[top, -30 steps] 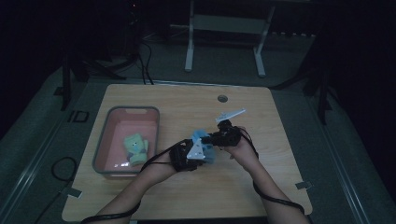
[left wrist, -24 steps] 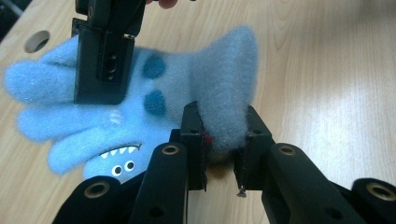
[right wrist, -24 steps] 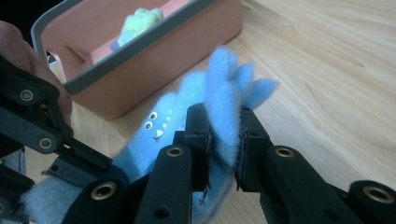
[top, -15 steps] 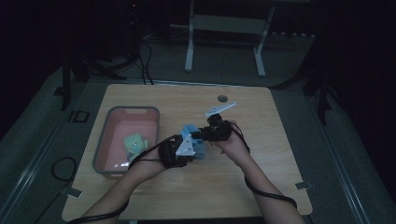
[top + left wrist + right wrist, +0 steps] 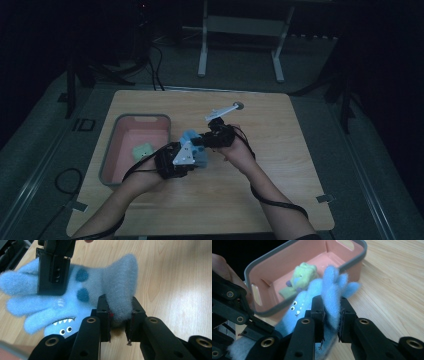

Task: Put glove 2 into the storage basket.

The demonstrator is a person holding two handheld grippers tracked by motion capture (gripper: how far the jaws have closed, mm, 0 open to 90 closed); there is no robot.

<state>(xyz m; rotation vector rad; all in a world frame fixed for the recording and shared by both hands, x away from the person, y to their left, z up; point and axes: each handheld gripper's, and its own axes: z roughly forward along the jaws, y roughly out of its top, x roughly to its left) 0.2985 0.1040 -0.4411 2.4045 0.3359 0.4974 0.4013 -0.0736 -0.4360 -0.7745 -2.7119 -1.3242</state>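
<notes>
Grippers: left gripper (image 5: 117,325) is clenched on the cuff end of the blue glove (image 5: 82,297); right gripper (image 5: 331,320) is clenched on its finger end. In the high view both meet at mid-frame, just right of the bin (image 5: 111,160).
Glove: held between the two tools, above the table (image 5: 280,200), close to the bin's near wall but outside it.
Progress: judged from the layout, gloves are being gathered into the bin. A green glove (image 5: 299,280) already lies inside; the blue one has yet to cross the rim and be let go.
Surroundings: a white stick-like item (image 5: 222,112) lies at upper centre of the table, clear of the path.
Obstacles: only the bin's grey rim; the green glove leaves room beside it.
</notes>
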